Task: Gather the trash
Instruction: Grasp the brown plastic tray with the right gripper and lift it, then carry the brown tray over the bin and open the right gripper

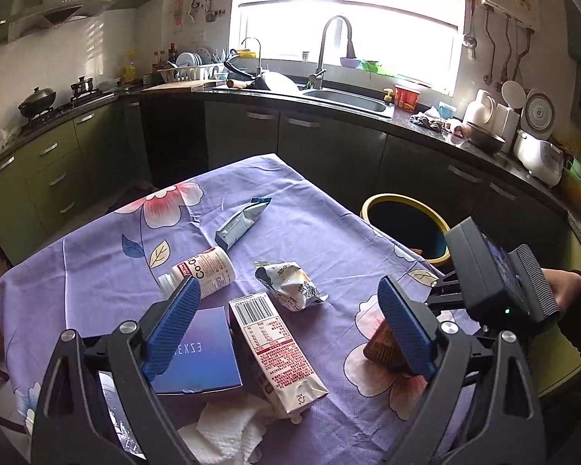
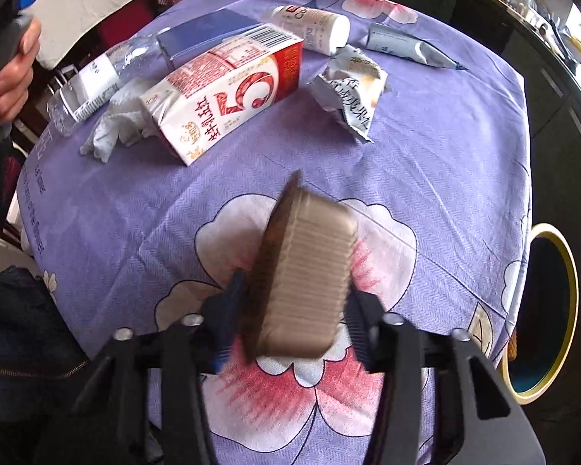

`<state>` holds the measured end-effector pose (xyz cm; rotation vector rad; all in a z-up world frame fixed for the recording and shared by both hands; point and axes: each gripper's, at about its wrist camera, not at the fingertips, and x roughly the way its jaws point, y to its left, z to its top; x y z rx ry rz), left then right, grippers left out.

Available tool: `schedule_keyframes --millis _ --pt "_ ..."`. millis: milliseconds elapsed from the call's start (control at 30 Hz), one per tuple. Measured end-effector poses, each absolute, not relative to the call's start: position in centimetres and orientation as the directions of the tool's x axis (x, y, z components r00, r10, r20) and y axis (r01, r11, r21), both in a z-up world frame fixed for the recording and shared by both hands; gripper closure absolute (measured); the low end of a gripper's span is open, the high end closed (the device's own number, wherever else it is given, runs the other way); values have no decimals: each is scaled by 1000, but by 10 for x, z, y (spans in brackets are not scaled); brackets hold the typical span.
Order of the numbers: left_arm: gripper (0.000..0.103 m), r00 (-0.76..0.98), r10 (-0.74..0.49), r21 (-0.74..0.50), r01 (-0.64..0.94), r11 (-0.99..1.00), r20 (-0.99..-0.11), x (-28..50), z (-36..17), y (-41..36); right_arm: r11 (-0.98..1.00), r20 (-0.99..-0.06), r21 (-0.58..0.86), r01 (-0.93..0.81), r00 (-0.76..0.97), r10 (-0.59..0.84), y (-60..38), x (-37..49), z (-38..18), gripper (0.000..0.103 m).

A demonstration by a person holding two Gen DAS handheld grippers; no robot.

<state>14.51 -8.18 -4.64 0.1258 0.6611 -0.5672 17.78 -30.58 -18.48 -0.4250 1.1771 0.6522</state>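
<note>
The right tool (image 2: 290,310) is closed on a small tan ribbed tray (image 2: 310,271). The tray sits tipped between the two fingers, just above a big pink flower on the purple cloth of the desk (image 2: 445,162). Off to the right tool's right side, past the desk edge, stands a bin (image 2: 565,271) with a yellow rim.

The left tool (image 1: 290,325) is wide open and holds nothing. Right under it lies a red and white milk carton (image 1: 275,352), flat on its side between the blue fingers (image 1: 174,321). Just beside the carton, by the left finger, is a dark blue box (image 1: 205,352). A crumpled white paper towel (image 1: 228,430) lies closest of all, touching the carton's near end.

A bit farther ahead sits a crumpled silver snack bag (image 1: 290,283). To its left lies a white bottle (image 1: 205,271) on its side, partly behind the left finger. Farthest out on the cloth is a grey and blue pouch (image 1: 240,223).

A clear plastic bottle (image 2: 93,77) lies behind the carton, near the paper towel.
</note>
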Motion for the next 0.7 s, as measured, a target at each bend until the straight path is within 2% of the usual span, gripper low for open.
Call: schedule_keyframes --millis 100,500,700 --pt "15 644 -455 -59 538 841 -615 145 -47 -84 756 -938 39 -653 238 253 -310 180 -185 74" --pt "15 645 -451 -52 539 841 -617 144 -46 -87 770 -919 97 -631 240 313 -323 173 -170 74" --pt "15 641 -447 -49 538 842 -624 144 -48 -89 880 -896 100 -465 342 283 -390 199 -147 74"
